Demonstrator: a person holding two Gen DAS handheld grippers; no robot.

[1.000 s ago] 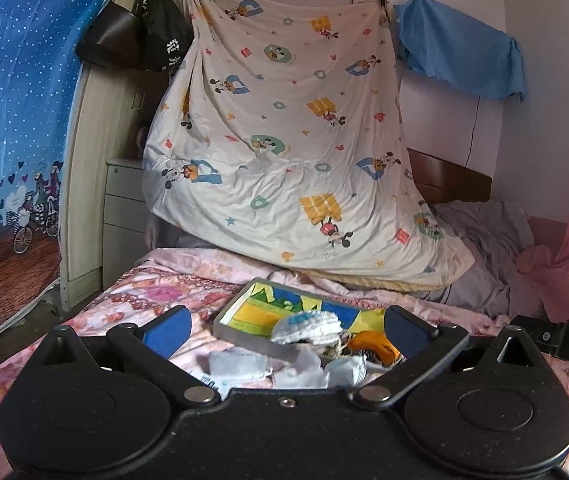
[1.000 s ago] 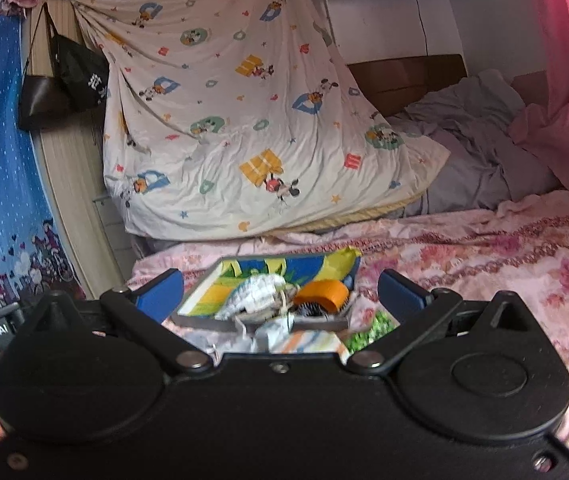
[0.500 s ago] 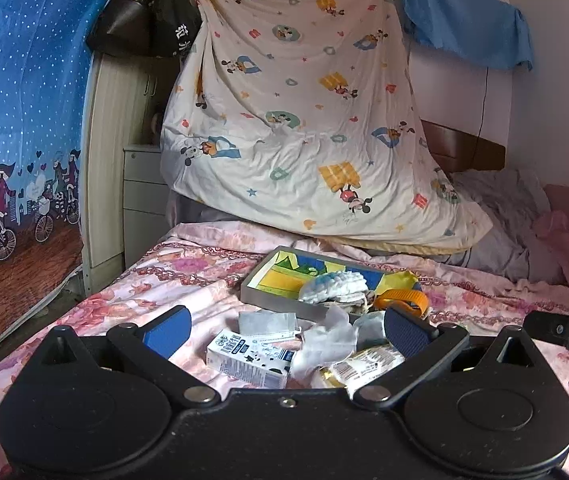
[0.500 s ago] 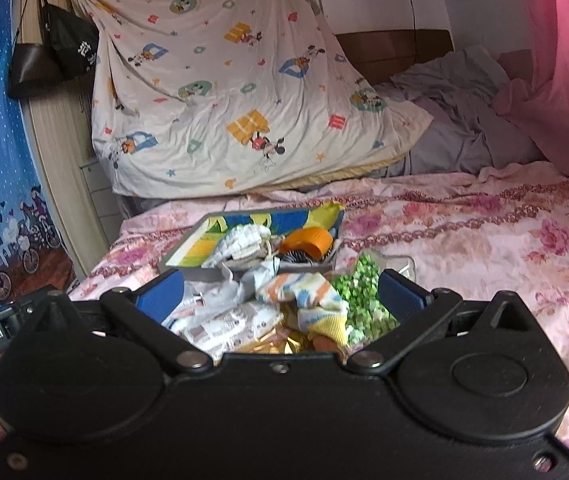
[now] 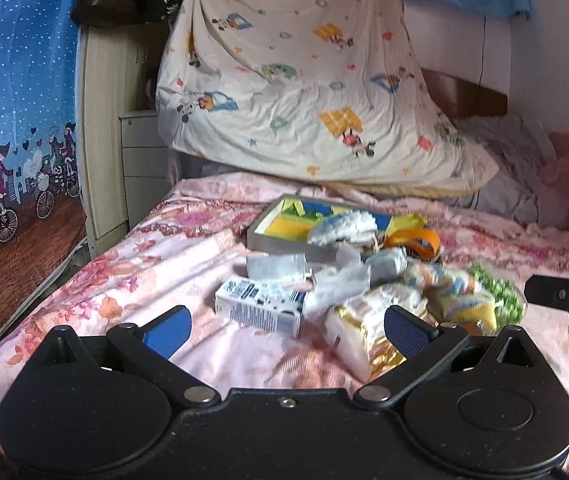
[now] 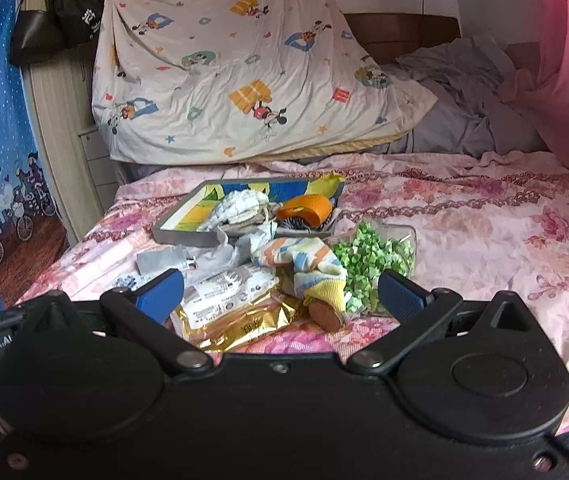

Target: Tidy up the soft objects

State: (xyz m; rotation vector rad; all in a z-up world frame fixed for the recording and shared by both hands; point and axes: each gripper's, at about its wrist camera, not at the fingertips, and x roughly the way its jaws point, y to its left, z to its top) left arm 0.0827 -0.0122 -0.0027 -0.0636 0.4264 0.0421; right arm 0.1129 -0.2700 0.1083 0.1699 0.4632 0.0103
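The bed (image 6: 484,216), with its pink flowered cover, carries everything. Compared with one second ago, both cameras now look more down on the bed, so the pile of small things, which was mostly hidden behind the grippers, is now in plain view near the front edge of the bed. I judge this means that the sorting has not started; the person is only getting into position.

The tray (image 6: 188,236) lies behind the pile, toward the wall, and already holds a white cloth (image 6: 240,206) and an orange roll (image 6: 306,208). In front of it lie a green bunch (image 6: 368,260), a striped sock (image 6: 308,264), a gold packet (image 6: 244,320) and a small carton (image 5: 260,308).

The left gripper (image 5: 284,328) has its fingers wide apart and holds nothing; the carton lies between them. The right gripper (image 6: 280,290) is also spread and empty, with the sock and packet just ahead. The sock seems the nearest soft thing to take.
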